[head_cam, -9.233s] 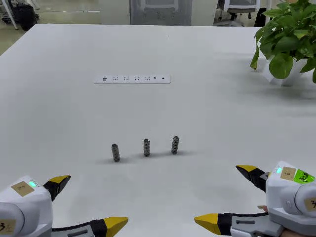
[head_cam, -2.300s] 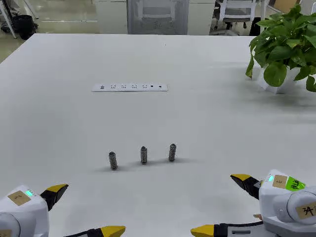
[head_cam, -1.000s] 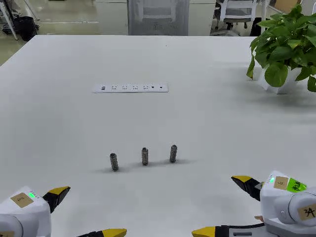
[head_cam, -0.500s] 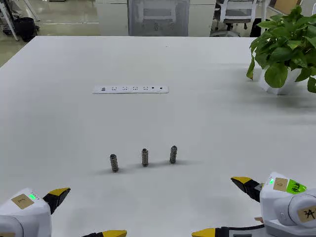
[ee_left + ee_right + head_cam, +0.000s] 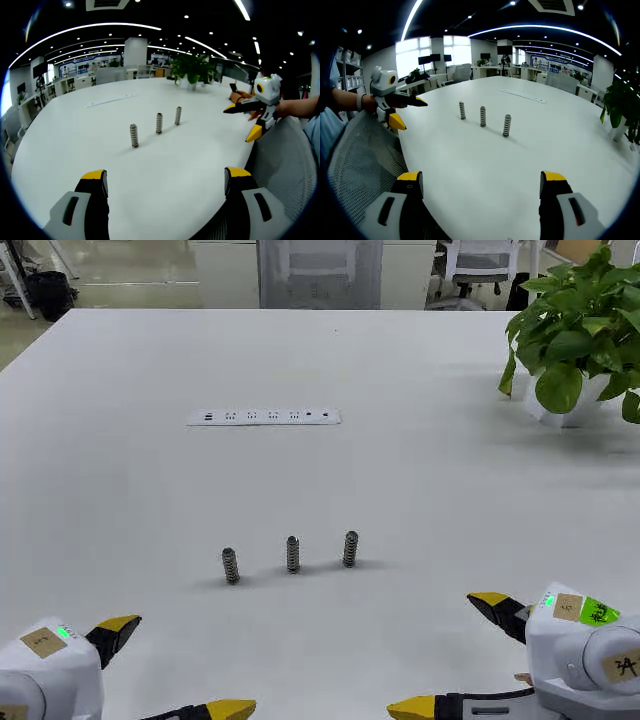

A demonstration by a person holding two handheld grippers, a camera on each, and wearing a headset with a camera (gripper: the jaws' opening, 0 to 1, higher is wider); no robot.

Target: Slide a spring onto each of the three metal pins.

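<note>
In the middle of the white table point(image 5: 400, 470) we see three springs standing upright in a short row: the left spring point(image 5: 231, 565), the middle spring point(image 5: 293, 554) and the right spring point(image 5: 350, 549), set apart from one another, the row slanting slightly away from us toward the right. Each has its long axis straight up, and since they stand unaided we judge that each already sits over a pin, though we cannot make out the pins themselves. The row lies ahead of both tools and between them. The left tongs point(image 5: 178, 667) hover at the near edge with jaws wide apart and nothing in them, and the left spring is the one nearest them. The right tongs point(image 5: 447, 653) hover likewise, jaws spread and empty, nearest the right spring. Any reach would go forward and inward, coming down along the upright axis. Farther back lie a power strip point(image 5: 265, 417) and, at the far right, a potted plant point(image 5: 580, 320).
</note>
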